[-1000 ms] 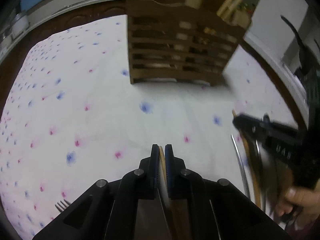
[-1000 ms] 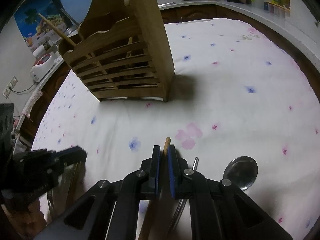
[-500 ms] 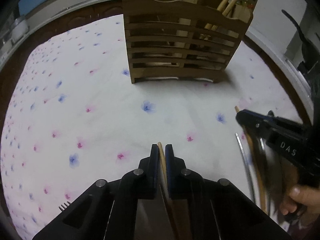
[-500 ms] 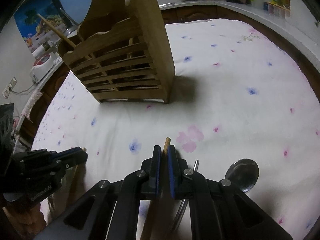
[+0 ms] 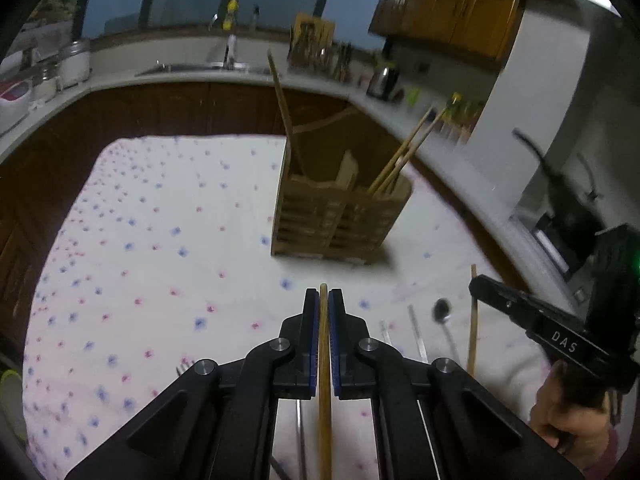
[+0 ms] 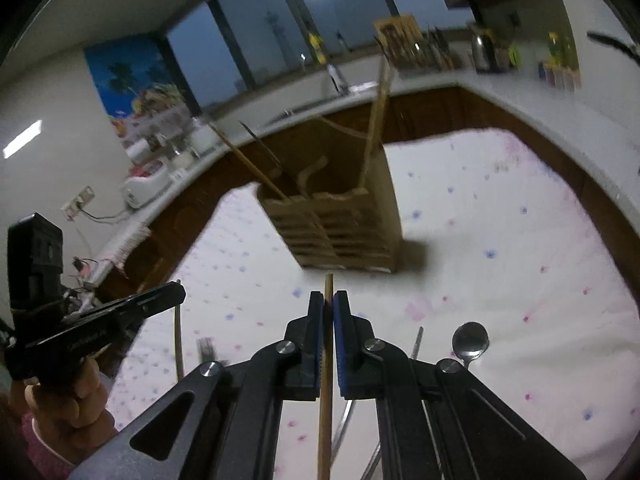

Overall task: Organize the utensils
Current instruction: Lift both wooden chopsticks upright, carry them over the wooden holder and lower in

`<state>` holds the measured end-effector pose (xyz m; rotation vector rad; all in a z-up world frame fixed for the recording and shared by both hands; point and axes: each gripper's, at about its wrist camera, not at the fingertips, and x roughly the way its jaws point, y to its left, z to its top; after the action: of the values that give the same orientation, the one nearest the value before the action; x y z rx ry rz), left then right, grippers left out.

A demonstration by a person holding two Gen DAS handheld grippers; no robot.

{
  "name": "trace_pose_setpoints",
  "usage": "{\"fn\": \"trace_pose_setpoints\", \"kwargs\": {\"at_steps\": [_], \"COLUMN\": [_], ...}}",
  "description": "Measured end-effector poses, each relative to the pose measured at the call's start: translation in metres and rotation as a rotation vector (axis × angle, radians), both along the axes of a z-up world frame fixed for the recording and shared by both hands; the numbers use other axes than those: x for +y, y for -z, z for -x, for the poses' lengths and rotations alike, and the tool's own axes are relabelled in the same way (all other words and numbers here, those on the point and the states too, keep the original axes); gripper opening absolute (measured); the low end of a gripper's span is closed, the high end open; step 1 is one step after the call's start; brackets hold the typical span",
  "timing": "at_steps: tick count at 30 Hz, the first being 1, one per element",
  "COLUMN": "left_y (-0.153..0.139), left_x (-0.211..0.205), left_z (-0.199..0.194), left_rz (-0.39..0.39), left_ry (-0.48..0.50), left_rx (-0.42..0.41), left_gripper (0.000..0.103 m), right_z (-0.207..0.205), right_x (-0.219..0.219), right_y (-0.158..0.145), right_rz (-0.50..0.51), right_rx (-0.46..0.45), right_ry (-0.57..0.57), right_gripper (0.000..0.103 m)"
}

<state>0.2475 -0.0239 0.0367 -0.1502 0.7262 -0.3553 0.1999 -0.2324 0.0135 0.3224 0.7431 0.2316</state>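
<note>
Caddy [image 5: 340, 216] of slatted wood stands upright on the flowered tablecloth [image 5: 140, 240], well ahead of both tools; several wooden chopsticks [image 5: 404, 152] lean out of its compartments; left gripper [image 5: 323, 308] is clenched on one wooden chopstick [image 5: 325, 400], its tip poking just past the pads; right gripper [image 6: 328, 312] likewise pinches another chopstick [image 6: 326, 392]; a spoon [image 6: 470, 340] and a fork [image 5: 182, 369] lie on the cloth nearby.

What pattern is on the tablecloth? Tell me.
White tablecloth with small scattered blue and pink flowers, clearest in the left wrist view.
</note>
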Motion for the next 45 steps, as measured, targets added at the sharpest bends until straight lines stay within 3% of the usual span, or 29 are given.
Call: {"fn": "trace_pose_setpoints", "kwargs": {"at_steps": [8, 18, 31, 45], "left_y": [-0.032, -0.05, -0.058, -0.076], "left_x": [0.032, 0.051, 0.06, 0.062], "left_z": [0.068, 0.104, 0.092, 0.036], "left_rz": [0.048, 0.073, 0.107, 0.149], "left_ry": [-0.01, -0.008, -0.046, -0.118], "left_rx": [-0.097, -0.161, -0.229, -0.332], "left_gripper": [0.002, 0.002, 0.002, 0.002], "right_z": [0.027, 0.037, 0.027, -0.024], "right_x": [0.003, 0.001, -0.008, -0.033], "right_y": [-0.039, -0.065, -0.075, -0.102], "right_rz": [0.01, 0.01, 0.005, 0.013], "right_rx": [-0.088, -0.162, -0.201, -0.287], "right_ry": [-0.001, 0.009, 0.044, 0.119], "right_gripper": [0.005, 0.005, 0.005, 0.005]}}
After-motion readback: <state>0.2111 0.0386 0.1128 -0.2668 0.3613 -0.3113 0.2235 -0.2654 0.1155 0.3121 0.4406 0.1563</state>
